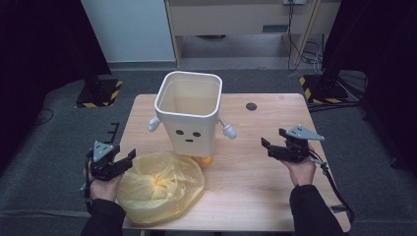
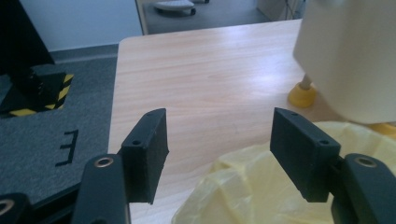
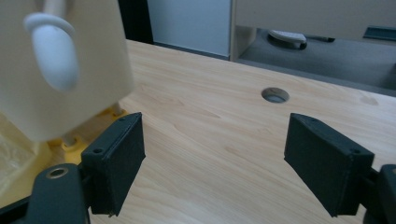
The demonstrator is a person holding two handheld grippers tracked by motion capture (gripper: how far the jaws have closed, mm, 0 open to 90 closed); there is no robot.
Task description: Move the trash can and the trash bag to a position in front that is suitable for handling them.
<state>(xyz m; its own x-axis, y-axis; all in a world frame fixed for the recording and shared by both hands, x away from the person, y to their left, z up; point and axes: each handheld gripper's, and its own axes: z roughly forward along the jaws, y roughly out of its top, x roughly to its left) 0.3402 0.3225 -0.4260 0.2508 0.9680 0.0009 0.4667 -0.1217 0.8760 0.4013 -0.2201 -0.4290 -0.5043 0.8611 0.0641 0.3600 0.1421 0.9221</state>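
A cream square bin point(image 1: 189, 114) with a dotted face, two stubby white arms and yellow feet stands upright and empty at the middle of the wooden table point(image 1: 265, 182). A crumpled yellow plastic bag point(image 1: 161, 186) lies at its front left. My left gripper point(image 1: 124, 161) hovers open at the bag's left edge; in the left gripper view the bag point(image 2: 261, 191) lies under the right jaw and the bin point(image 2: 350, 56) is at the upper right. My right gripper point(image 1: 273, 143) is open to the right of the bin, over bare wood. In the right gripper view the bin point(image 3: 60, 60) fills the left.
A round cable hole point(image 1: 251, 106) sits in the table's back right. Black stands with yellow-black striped bases point(image 1: 100, 93) flank the table on grey carpet. A wooden cabinet point(image 1: 236, 19) and loose cables point(image 1: 300, 49) lie behind.
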